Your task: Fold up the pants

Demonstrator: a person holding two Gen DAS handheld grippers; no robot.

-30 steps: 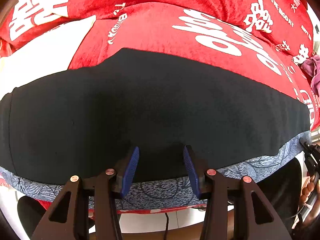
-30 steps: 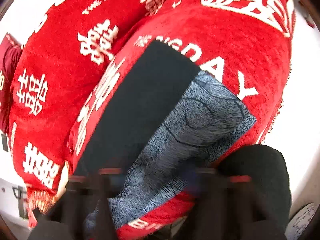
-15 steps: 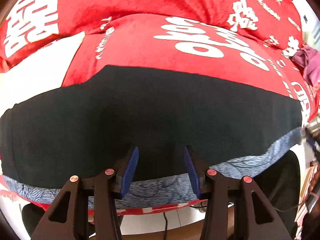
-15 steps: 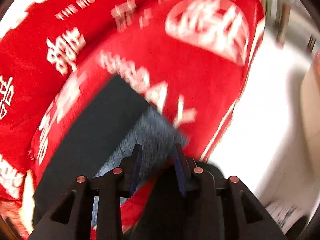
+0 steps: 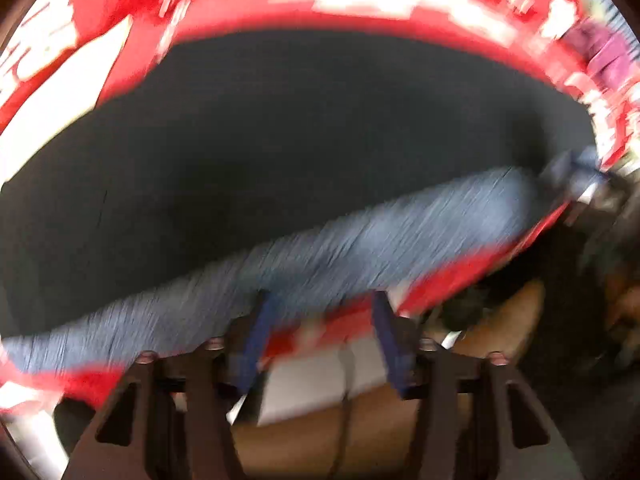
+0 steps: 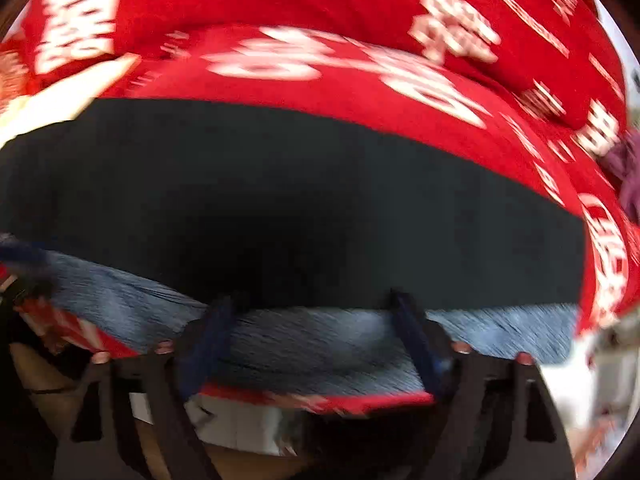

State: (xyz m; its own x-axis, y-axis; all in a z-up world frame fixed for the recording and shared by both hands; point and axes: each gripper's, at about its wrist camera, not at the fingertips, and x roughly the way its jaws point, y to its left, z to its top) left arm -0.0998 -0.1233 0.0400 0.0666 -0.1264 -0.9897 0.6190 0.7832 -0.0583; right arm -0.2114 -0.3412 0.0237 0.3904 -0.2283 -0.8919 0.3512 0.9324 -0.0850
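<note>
The black pants [image 5: 304,136] lie flat across a red cloth, with a blue-grey patterned fabric strip [image 5: 360,240] along their near edge. They also show in the right wrist view [image 6: 304,200], with the same strip [image 6: 320,344] below them. My left gripper [image 5: 320,312] is open and empty, at the near edge of the strip. My right gripper [image 6: 316,316] is open wide, its fingers over the strip at the pants' near edge. Both views are motion-blurred.
A red cloth with white lettering [image 6: 304,8] covers the surface under the pants. A purple garment [image 5: 612,52] lies at the far right; it also shows in the right wrist view [image 6: 628,168]. White floor and a brown surface [image 5: 360,432] show below the table edge.
My left gripper has pulled back toward the near edge, off the black fabric. My right gripper has swung from the pants' right end to face their long near edge and opened wider.
</note>
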